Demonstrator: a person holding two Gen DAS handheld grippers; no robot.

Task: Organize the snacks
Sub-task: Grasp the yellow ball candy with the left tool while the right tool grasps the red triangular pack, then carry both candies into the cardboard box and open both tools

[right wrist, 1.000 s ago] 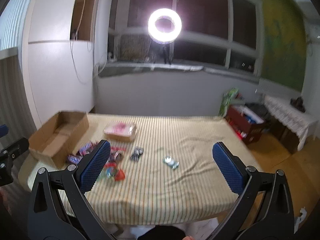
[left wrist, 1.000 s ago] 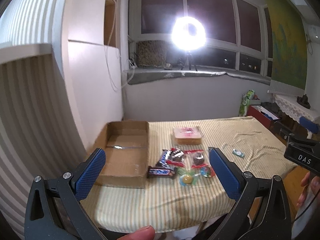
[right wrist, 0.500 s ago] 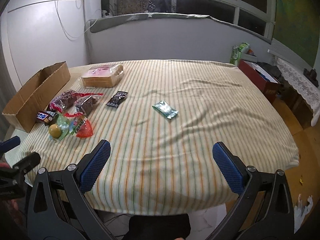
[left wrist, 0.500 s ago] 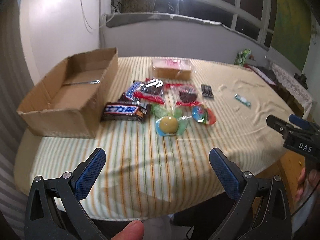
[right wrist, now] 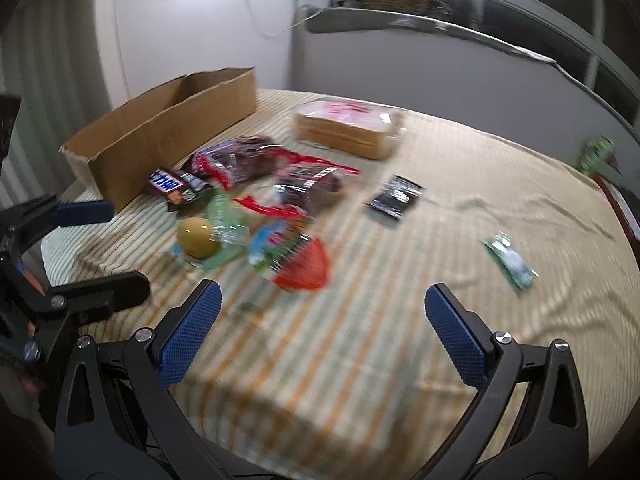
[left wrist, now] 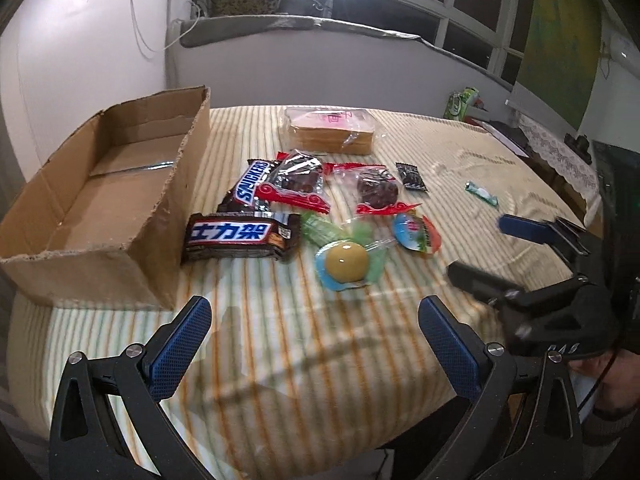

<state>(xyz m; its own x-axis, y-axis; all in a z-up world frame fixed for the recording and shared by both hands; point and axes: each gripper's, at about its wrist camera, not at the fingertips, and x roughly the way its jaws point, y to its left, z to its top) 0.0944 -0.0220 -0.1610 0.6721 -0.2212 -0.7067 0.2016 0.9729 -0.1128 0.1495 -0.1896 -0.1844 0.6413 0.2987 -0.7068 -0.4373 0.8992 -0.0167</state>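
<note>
We see a table (left wrist: 280,360) covered in a striped cloth, and on its left side an open cardboard box (left wrist: 100,208) with nothing visible inside it. Just beyond the snack pile lies a wrapped stack of bread (left wrist: 330,130) with a pink label. Touching the box's right wall sits a dark Snickers bar (left wrist: 242,236) with Chinese lettering, and a second Snickers bar (left wrist: 250,188) leans behind it. Beside these we find two clear bags with red trim holding dark pieces (left wrist: 300,184) and (left wrist: 376,192), partly overlapping the bars. In front of them lies a round yellow sweet in a green and blue wrapper (left wrist: 346,260), and next to it a jelly cup with a red rim (left wrist: 416,232). A small black packet (left wrist: 411,176) and a small green packet (left wrist: 481,193) lie apart to the right.

Our left gripper (left wrist: 316,344) hovers over the near table edge with its blue pads spread wide and nothing between them. Our right gripper (right wrist: 322,328) is likewise spread wide and empty above the cloth, near the jelly cup; its view is blurred.
</note>
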